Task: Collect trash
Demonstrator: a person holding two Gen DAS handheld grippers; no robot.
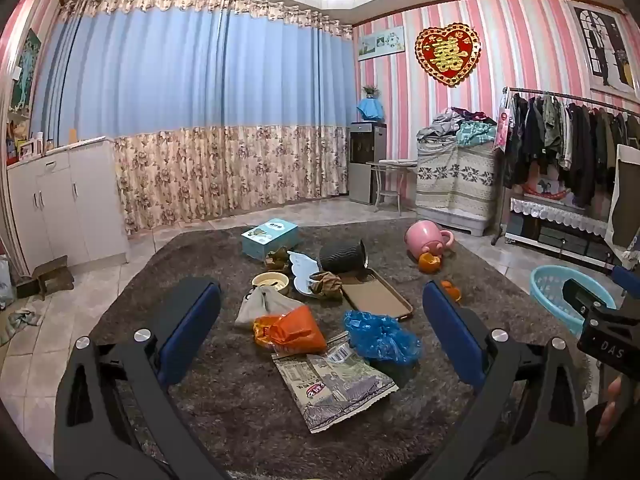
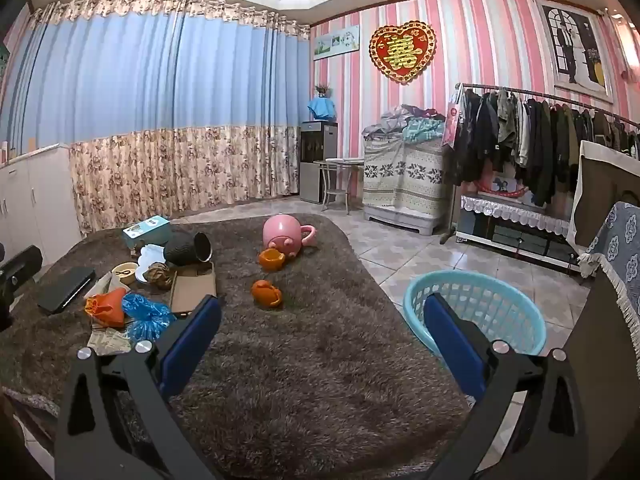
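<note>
From the left wrist, the left gripper (image 1: 320,316) hangs with jaws spread wide and empty over a brown rug (image 1: 240,400) strewn with trash: an orange bag (image 1: 294,330), a blue bag (image 1: 380,336) and a printed wrapper (image 1: 340,390) mid-rug. From the right wrist, the right gripper (image 2: 322,330) is likewise spread and empty above the rug's bare near part, with a light-blue basket (image 2: 476,308) on the tiles just off the rug's right edge.

1. The left gripper (image 1: 322,332) has black angular arms with triangular cut-outs.
2. Each finger carries a flat, dark blue pad (image 1: 188,328).
3. Round silver screw heads (image 1: 142,335) sit at the arm pivots.
4. The right gripper (image 2: 322,336) is built the same; seen from the left wrist, its black body bears white lettering, apparently "DAS".
</note>
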